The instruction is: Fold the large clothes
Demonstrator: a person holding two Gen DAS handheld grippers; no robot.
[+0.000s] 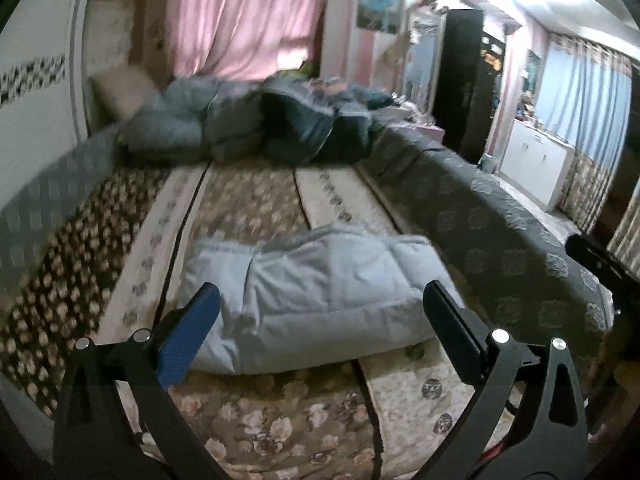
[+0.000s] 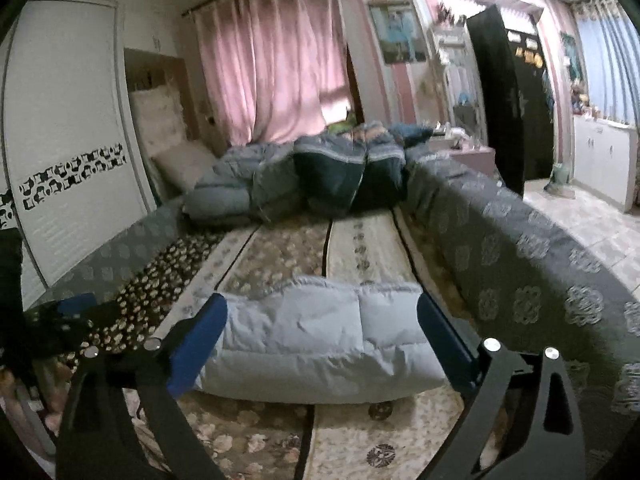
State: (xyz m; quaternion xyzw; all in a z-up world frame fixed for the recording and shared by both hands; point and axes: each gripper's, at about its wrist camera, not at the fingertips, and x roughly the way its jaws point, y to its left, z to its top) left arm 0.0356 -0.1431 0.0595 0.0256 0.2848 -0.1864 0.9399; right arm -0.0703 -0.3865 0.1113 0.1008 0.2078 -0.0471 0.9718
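The left wrist view looks down a bed (image 1: pixel 248 204) covered in a floral spread. At its far left stands a white wardrobe door (image 1: pixel 36 92) with a patterned band, then a pale pillow (image 1: pixel 128 88) propped at the head. Pink curtains (image 1: pixel 244 20) hang behind a heap of dark blue and grey quilts (image 1: pixel 256 124). The left gripper (image 1: pixel 320 320) is released, its fingers spread wide with nothing between the pads; the left pad shows blue. Below and beyond the fingers lies the folded coat (image 1: pixel 320 296), a pale blue padded bundle resting flat on the near part of the bed, not touched by either finger. To the right runs a grey cover (image 1: pixel 500 232) with medallion prints along the bed's edge. Only this view shows the other gripper as a dark shape at its right margin, and a blue curtain (image 1: pixel 584 84) above white cabinets.

The right wrist view shows more of the wardrobe door (image 2: pixel 68 140) and the whole curtain rod. At its lower left the left gripper appears as a dark blurred shape over the spread. The right gripper (image 2: pixel 322 336) is likewise released, jaws at full spread and empty. The coat (image 2: pixel 320 340) lies between and beyond its fingers, square-on here. Further right, this view gives the tiled floor (image 2: pixel 580 220) and a black door (image 2: pixel 504 92) standing ajar.
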